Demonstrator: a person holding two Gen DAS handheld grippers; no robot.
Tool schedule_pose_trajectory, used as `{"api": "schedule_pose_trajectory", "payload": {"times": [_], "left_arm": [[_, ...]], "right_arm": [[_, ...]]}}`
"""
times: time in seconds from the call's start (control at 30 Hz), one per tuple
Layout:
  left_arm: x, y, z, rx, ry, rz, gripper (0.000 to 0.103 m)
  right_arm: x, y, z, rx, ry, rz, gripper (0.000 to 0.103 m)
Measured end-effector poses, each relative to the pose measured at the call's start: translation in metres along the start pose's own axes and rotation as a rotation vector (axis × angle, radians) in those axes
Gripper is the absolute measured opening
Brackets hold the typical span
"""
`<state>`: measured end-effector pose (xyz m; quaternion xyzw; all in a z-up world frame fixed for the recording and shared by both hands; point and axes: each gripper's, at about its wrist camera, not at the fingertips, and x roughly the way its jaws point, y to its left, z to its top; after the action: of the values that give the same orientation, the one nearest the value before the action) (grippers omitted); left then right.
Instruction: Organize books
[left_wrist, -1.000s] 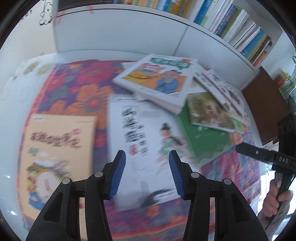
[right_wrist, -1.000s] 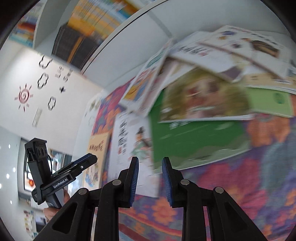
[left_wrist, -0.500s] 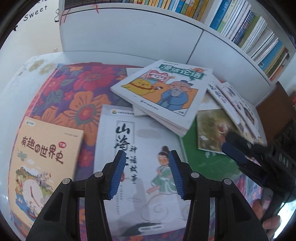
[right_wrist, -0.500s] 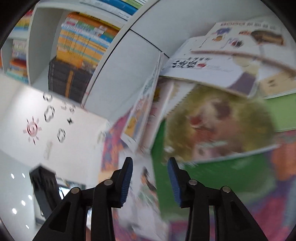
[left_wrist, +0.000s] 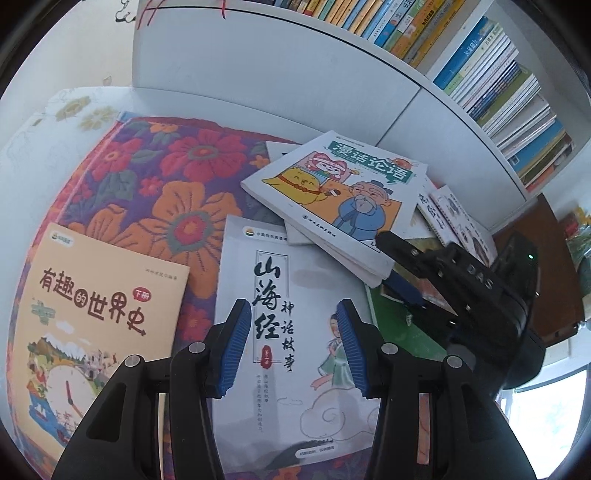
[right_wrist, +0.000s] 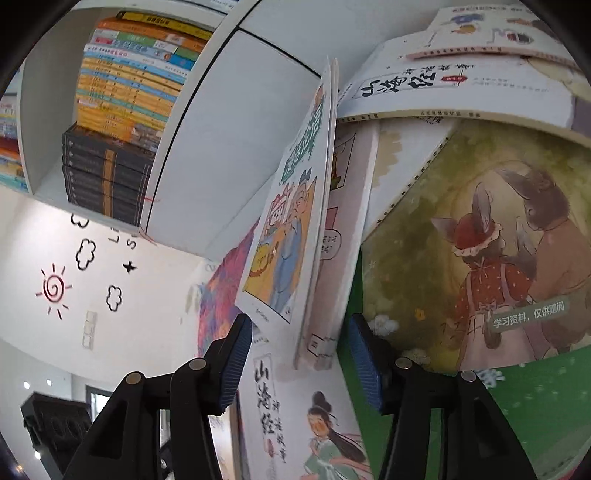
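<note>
Risk: if we close the right gripper (right_wrist: 301, 363) too shallowly on the cartoon book (left_wrist: 334, 199), its corner may slip.
Pose: our right gripper reaches in from 4 o'clock, jaws opening around this corner, not pressing.
Left gripper (left_wrist: 291, 345): unclenched, empty above the white book (left_wrist: 280, 295).
Books: scattered on the floral cloth (left_wrist: 155, 184).

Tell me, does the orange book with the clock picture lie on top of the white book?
No, the orange book lies apart on the flowered cloth, beside the white book.

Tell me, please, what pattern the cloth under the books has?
The cloth bears big red and orange flowers on purple, clearest in the left wrist view.
</note>
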<state>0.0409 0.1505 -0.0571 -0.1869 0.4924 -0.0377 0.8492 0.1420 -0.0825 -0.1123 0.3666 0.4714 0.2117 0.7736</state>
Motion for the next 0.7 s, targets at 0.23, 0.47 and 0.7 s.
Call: {"api": "schedule_pose_trajectory", "payload": {"times": [0.23, 0.47, 0.7], "left_arm": [[-0.002, -0.002, 0.0, 0.004, 0.001, -0.014, 0.045], [-0.002, 0.005, 0.001, -0.019, 0.002, -0.002, 0.045], [-0.01, 0.015, 0.005, -0.036, -0.018, 0.012, 0.045]], "right_arm": [[0.009, -0.005, 0.008, 0.043, 0.01, -0.01, 0.026], [0.014, -0.015, 0.005, 0.065, 0.023, 0.092, 0.013], [-0.005, -0.002, -0.008, 0.048, 0.016, 0.112, 0.01]]}}
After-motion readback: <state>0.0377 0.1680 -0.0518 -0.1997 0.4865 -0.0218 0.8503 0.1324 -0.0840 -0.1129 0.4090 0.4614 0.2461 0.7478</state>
